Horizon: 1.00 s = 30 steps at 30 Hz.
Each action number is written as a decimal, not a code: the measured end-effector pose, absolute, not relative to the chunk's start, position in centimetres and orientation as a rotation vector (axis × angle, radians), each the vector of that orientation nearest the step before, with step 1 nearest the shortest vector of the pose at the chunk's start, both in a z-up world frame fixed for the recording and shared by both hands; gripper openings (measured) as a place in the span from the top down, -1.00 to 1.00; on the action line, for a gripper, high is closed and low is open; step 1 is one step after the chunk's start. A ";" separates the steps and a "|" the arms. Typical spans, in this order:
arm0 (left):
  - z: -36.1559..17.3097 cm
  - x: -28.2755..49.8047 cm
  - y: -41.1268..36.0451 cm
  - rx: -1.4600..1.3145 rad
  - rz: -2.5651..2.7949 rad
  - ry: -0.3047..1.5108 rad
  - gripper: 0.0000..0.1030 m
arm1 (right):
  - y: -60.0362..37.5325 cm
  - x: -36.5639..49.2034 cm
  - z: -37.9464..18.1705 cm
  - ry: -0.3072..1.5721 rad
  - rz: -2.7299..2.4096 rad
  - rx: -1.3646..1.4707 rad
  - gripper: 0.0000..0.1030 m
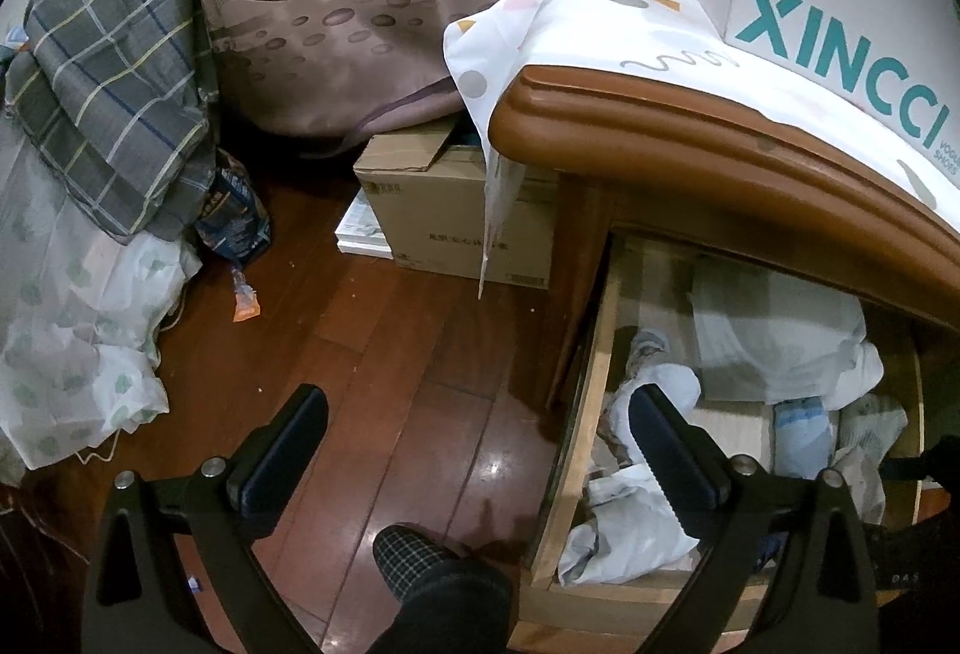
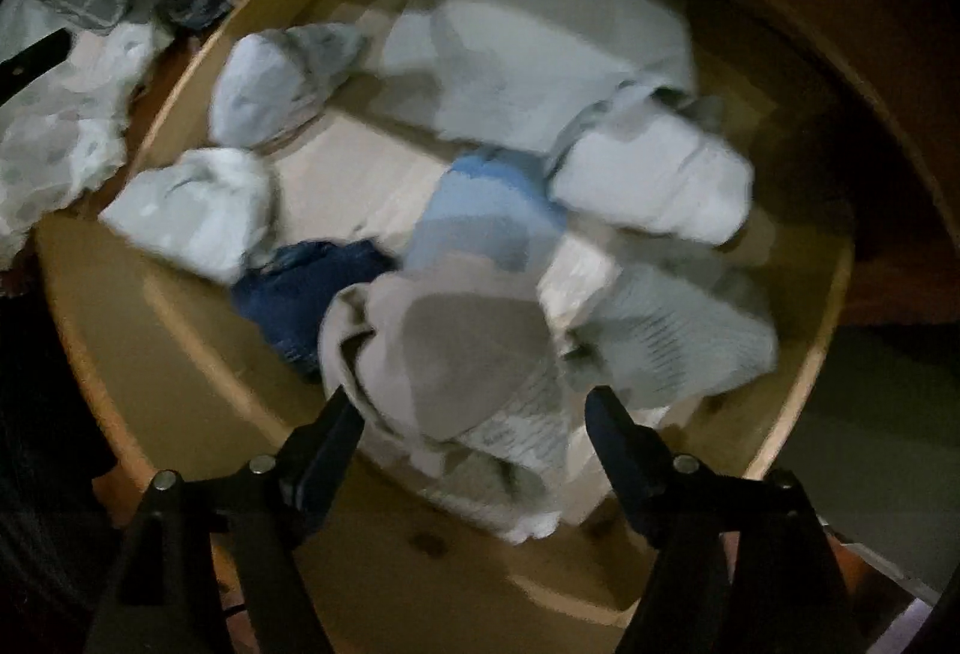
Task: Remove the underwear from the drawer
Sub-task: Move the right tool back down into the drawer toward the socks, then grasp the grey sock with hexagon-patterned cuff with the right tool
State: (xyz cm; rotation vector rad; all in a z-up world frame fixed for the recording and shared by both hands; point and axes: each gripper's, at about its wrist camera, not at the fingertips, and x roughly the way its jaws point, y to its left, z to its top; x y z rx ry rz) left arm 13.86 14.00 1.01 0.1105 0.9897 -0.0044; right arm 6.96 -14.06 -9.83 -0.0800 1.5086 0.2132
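We hold the right gripper (image 2: 474, 408) over the open drawer (image 2: 180, 372), jaws spread wide and gripping nothing, with a crumpled beige-grey piece of underwear (image 2: 456, 354) lying between the fingers at the drawer's front edge. It looks light, soft and limp, so we judge it will sag and drape when lifted; the raised fold at its middle seems the best place to pinch. The picture is blurred, but its long axis appears to run from about 6 o'clock toward 12 o'clock, the wider end toward 12. White bundles (image 2: 654, 186) crowd round it, a blue one (image 2: 486, 210) at 12 o'clock. Our left gripper (image 1: 480, 435) hangs open and empty above the wood floor (image 1: 390, 354), at the drawer's 9 o'clock side
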 end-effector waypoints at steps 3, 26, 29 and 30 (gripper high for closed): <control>1.0 13.8 14.0 0.112 -0.005 0.989 -0.94 | -13.8 7.2 -10.7 1.540 0.226 -0.067 -0.51; 0.7 13.9 14.3 0.109 0.005 1.007 -0.95 | -9.9 9.1 -13.8 1.621 0.204 -0.075 0.09; 0.7 13.9 14.5 0.097 0.005 1.013 -0.94 | -9.9 8.4 -13.3 1.571 0.203 -0.061 0.29; 0.7 13.9 14.5 0.095 0.003 1.014 -0.94 | -9.8 8.2 -13.0 1.558 0.198 -0.054 0.34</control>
